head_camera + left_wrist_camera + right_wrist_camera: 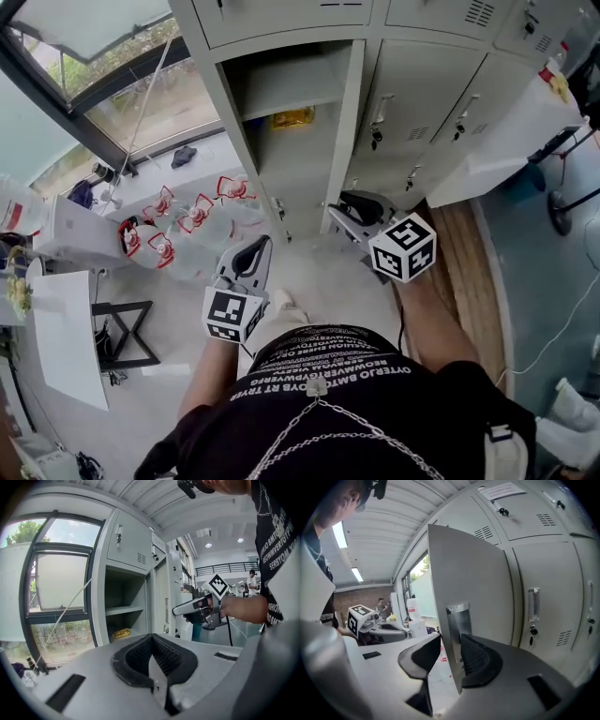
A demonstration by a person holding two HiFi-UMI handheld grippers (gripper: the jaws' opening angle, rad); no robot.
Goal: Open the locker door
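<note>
1. Left tongs [251,251]: pads pressed together with nothing in them. They are held low, well to the left of the door and touching nothing.
2. Locker [281,141]: the lower compartment is open. There is a shelf [286,94] inside and a yellow packet [292,118] under it.
3. Door [473,578]: it hangs off the right edge of that compartment, swung out roughly square to the locker front. Its free edge points at the person and its long axis is vertical.
4. Right tongs [450,641]: spread and straddling the door's free edge, held roughly level so they cross it at a right angle. The right pad is on the outer face, by the metal handle [458,620]. The left pad stands off the inner face, with a gap showing, so I read this as no pinch.
5. Key relation: the door edge sits inside the right tongs, so the right hand is the working one. The left is too far over to help.
6. Judgement: the door looks about fully open. The tongs clear the edge only by backing out along their own line, toward the person. Any sideways pull would drag the door with them.
</note>
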